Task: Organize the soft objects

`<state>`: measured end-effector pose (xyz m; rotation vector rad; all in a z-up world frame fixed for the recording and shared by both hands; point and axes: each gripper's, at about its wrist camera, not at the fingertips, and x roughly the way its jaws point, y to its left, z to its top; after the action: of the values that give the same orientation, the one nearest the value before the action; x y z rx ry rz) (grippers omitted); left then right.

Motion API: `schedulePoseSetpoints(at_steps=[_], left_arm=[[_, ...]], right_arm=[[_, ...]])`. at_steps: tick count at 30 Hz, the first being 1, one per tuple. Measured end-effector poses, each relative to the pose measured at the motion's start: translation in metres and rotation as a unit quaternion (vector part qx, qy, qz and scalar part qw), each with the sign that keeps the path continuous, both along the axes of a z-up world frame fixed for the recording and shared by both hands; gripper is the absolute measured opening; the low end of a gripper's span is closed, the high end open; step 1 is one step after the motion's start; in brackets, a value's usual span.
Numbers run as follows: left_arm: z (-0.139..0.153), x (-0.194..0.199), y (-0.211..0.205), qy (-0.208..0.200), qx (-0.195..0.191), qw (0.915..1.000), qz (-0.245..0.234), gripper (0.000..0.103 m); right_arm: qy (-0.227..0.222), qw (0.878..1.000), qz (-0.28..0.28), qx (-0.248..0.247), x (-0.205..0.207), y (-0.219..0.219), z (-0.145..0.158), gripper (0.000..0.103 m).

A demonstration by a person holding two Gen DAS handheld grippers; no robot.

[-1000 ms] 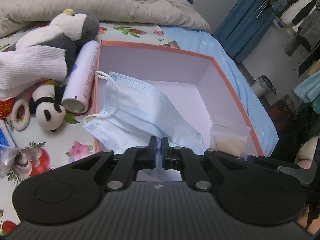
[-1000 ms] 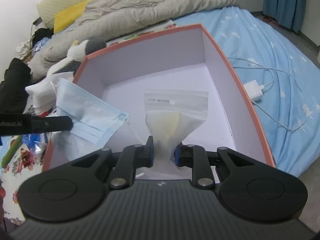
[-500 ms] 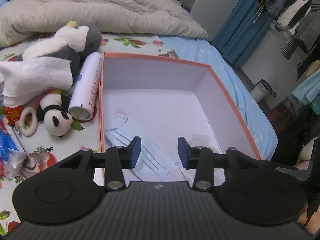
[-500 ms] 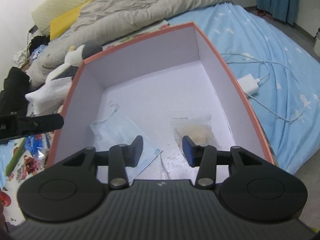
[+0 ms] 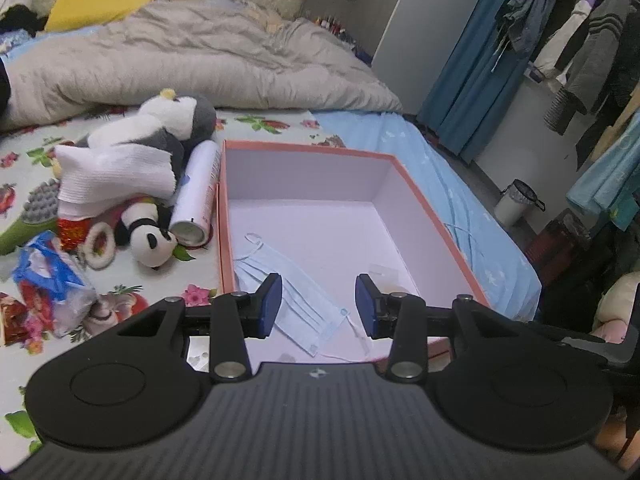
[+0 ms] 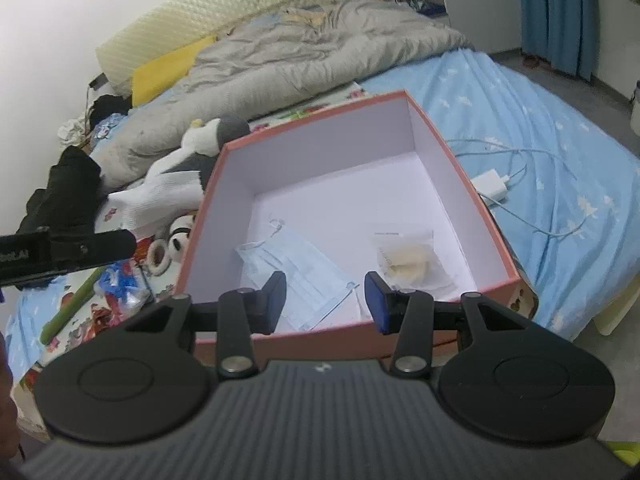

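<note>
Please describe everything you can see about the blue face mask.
The face mask is a pale blue, pleated disposable one, apparently of thin nonwoven fabric, with white ear loops. It lies flat and slightly crumpled on the white floor of the pink-rimmed box, near the front left corner, one loop stretched toward the back. Nothing grips it. A clear bag lies apart on its right.

Matte black throughout: left tool (image 5: 316, 305) and right tool (image 6: 325, 301) alike, ribbed housing below, round discs on either flank, silver screws at the linkage pivots, blue pads (image 5: 269, 303) on the inner faces (small pale logo mid-housing).
</note>
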<state>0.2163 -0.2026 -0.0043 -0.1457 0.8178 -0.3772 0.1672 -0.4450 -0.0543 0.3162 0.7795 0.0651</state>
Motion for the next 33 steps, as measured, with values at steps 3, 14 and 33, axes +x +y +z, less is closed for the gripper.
schedulePoseSetpoints(at_steps=[3, 14, 33], left_arm=[[0.009, -0.021, 0.006, -0.01, -0.005, 0.9999, 0.002, 0.046], [0.032, -0.08, 0.035, -0.042, -0.009, 0.999, 0.013, 0.046], [0.024, -0.145, 0.118, -0.053, -0.013, 0.9908, 0.124, 0.051]], right_arm=[[-0.012, 1.0, 0.001, -0.004, -0.017, 0.005, 0.008, 0.046], [-0.046, 0.999, 0.012, 0.012, -0.069, 0.021, 0.033, 0.046], [-0.073, 0.993, 0.097, 0.007, -0.096, 0.093, 0.031, 0.047]])
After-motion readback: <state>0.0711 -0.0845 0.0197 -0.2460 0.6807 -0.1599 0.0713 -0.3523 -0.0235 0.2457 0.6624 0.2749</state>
